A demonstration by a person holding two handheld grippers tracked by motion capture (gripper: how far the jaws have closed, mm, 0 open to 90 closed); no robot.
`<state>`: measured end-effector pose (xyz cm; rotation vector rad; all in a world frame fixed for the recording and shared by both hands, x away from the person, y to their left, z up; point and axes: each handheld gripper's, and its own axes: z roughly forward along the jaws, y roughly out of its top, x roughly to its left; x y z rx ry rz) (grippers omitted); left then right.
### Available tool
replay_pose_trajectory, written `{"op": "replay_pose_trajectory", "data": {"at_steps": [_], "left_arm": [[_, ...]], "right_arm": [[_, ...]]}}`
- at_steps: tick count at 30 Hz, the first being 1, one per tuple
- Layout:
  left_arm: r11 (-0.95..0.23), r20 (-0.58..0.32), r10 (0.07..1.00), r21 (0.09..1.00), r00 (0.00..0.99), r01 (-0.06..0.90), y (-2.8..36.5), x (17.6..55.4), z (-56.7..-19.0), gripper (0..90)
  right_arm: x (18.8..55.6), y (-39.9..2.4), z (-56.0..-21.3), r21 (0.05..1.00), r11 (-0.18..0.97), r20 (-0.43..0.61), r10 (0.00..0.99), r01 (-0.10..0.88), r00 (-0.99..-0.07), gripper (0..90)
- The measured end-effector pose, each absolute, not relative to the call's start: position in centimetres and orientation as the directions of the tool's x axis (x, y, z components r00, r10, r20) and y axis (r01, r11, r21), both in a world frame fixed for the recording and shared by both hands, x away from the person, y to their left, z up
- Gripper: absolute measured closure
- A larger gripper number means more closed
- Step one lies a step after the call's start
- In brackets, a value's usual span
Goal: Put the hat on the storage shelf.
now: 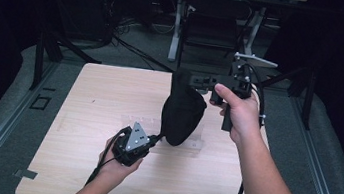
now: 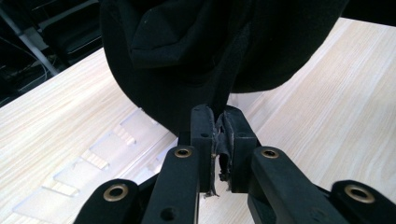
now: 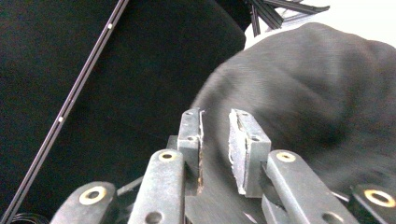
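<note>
Left claw (image 2: 219, 135) pinches soft, rounded black fabric (image 2: 205, 51).

Matt black cloth (image 1: 183, 113); pale wood-grain table (image 1: 94, 97).

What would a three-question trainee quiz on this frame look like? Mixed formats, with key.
1. True or false: the black fabric bag lies flat on the wooden table.
2. Which gripper pinches the bag's lower edge? A) left gripper B) right gripper
3. Fill in: the right gripper's jaws stand ____ around the fabric.

Key: 1 false, it is held up between both grippers; 2 A; 3 apart, with a gap showing, so a firm grip cannot be confirmed.
</note>
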<state>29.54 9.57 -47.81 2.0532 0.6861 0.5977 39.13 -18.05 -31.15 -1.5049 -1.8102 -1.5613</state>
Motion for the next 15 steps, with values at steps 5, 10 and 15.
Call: {"op": "replay_pose_trajectory", "data": {"at_steps": [5,10,15], "left_arm": [[-0.484,0.165,0.664,0.838,0.729,0.251,10.0,29.6,-47.8,85.6],[-0.477,0.152,0.671,0.838,0.726,0.265,10.6,29.6,-48.1,85.8],[-0.476,0.148,0.676,0.836,0.722,0.275,10.9,29.7,-48.2,85.9]], "right_arm": [[38.6,-19.2,-31.0,0.543,-0.151,0.750,0.530,0.826,-0.396,72.8],[38.2,-19.8,-30.8,0.560,-0.135,0.719,0.570,0.818,-0.398,72.0],[37.8,-20.3,-30.9,0.564,-0.119,0.701,0.593,0.817,-0.397,72.1]]}}
